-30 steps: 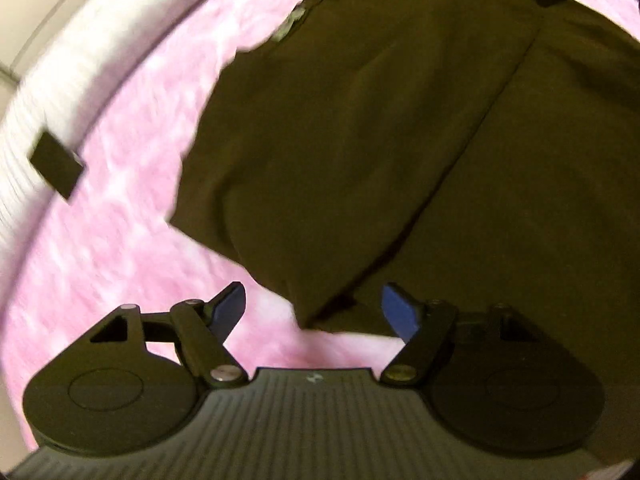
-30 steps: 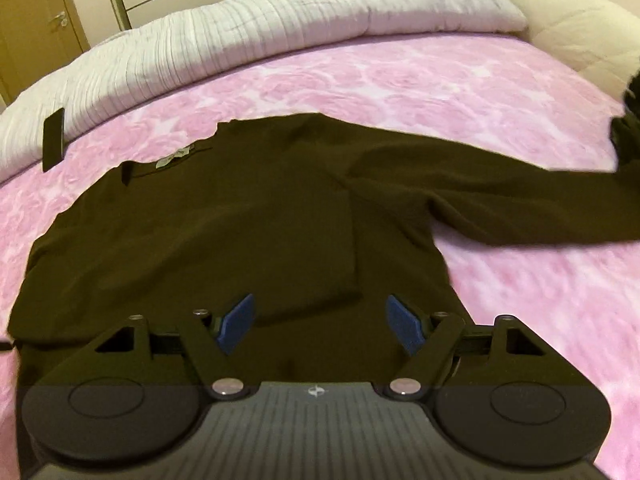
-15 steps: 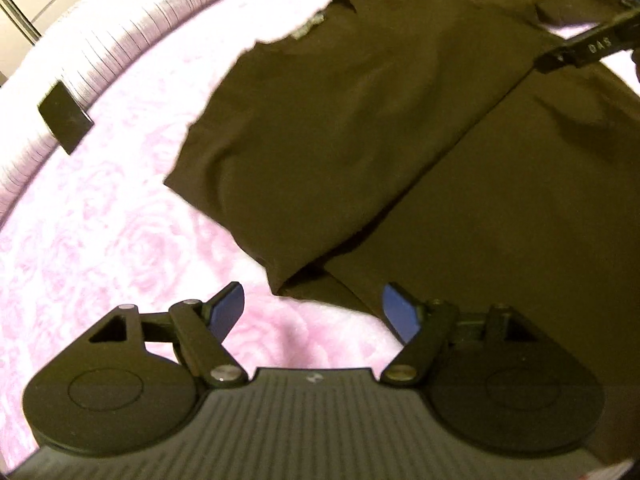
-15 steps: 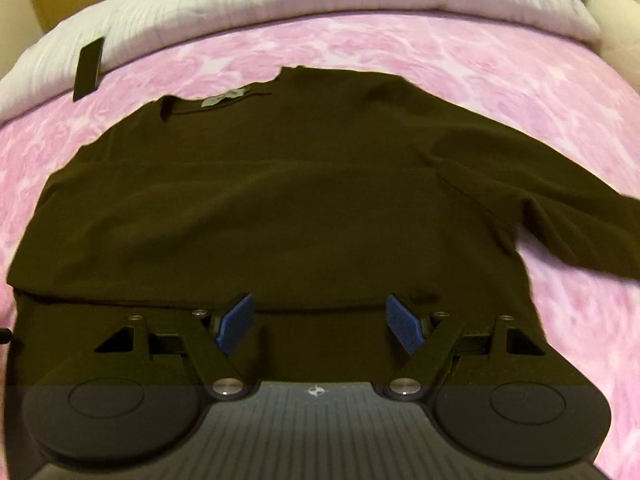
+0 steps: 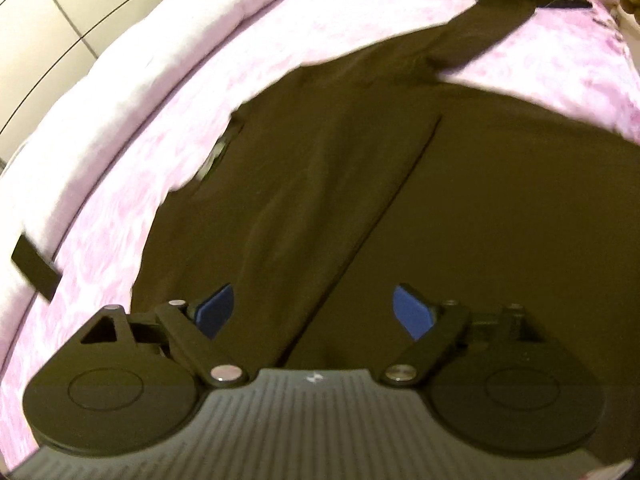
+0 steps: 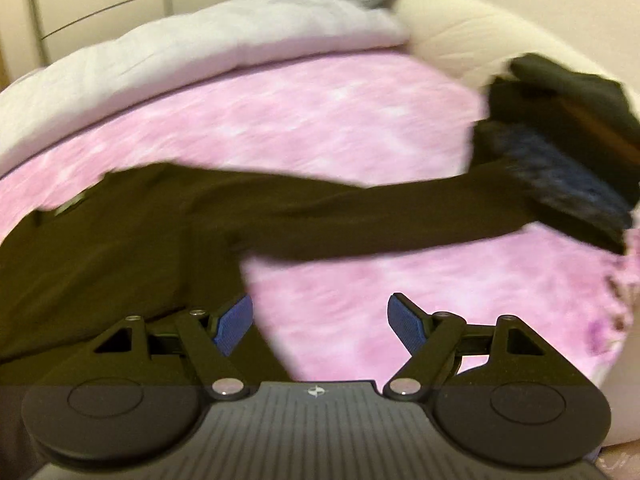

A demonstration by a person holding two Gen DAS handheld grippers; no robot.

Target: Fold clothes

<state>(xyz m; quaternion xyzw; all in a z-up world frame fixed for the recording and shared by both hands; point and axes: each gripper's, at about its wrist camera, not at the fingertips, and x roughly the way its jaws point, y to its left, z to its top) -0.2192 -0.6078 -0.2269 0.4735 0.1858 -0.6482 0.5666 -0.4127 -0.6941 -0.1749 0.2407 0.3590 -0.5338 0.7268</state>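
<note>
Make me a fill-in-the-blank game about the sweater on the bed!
1. The dark sweater lies on a bed cover whose colour is ____.
2. The left gripper and the right gripper both have their fingers ____, holding nothing.
3. The pads on the fingers are coloured ____.
4. One sleeve stretches out toward a ____ of folded clothes.

Missing words: pink; open; blue; pile

A bed carries everything, covered by a pink rose-patterned blanket (image 6: 320,120). Directly on it lies a dark brown sweater (image 5: 480,220), one sleeve (image 6: 380,216) stretched toward a pile of dark clothes (image 6: 560,140). A white duvet (image 6: 180,60) borders the far edge.
</note>
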